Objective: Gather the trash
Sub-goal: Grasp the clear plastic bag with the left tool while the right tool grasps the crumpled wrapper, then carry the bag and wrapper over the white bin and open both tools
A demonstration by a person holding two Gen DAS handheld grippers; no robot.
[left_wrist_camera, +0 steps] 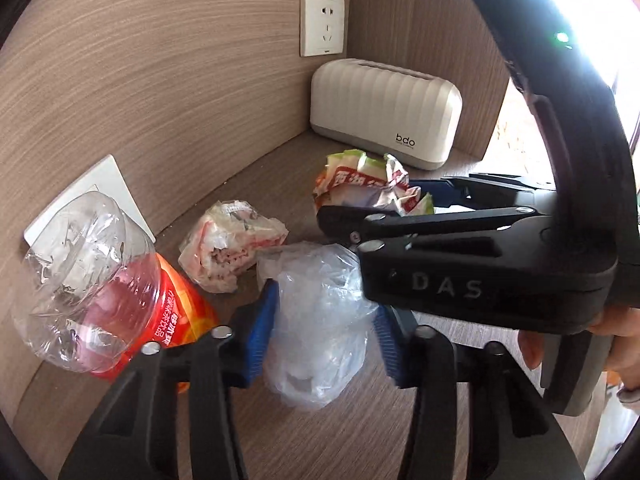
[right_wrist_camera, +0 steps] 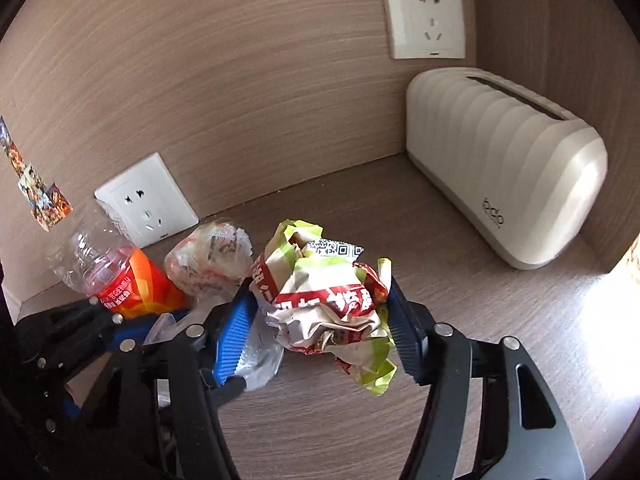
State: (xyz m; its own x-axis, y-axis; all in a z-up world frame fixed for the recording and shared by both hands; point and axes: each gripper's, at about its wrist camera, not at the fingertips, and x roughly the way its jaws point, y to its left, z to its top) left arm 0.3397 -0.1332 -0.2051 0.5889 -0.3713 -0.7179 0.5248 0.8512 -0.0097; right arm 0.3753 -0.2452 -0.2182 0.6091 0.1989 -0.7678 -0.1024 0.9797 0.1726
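My left gripper (left_wrist_camera: pixel 324 332) is closed on a clear crumpled plastic bag (left_wrist_camera: pixel 316 340) on the wooden desk. My right gripper (right_wrist_camera: pixel 324 320) is closed on a crumpled red, white and green paper wrapper (right_wrist_camera: pixel 328 304), which also shows in the left wrist view (left_wrist_camera: pixel 368 188). A crushed clear bottle with an orange-red label (left_wrist_camera: pixel 104 292) lies at the left by the wall; it shows in the right wrist view too (right_wrist_camera: pixel 120 276). A crumpled white and red wrapper (left_wrist_camera: pixel 232 240) lies between the bottle and the green wrapper, also in the right wrist view (right_wrist_camera: pixel 208 260).
A cream ribbed tissue box (left_wrist_camera: pixel 384 112) stands in the back corner, also in the right wrist view (right_wrist_camera: pixel 504 164). Wall sockets (left_wrist_camera: pixel 322 22) (right_wrist_camera: pixel 146 200) sit on the wood-grain wall. The right gripper's body (left_wrist_camera: pixel 500 260) crosses above the left gripper. Bright light falls at the right.
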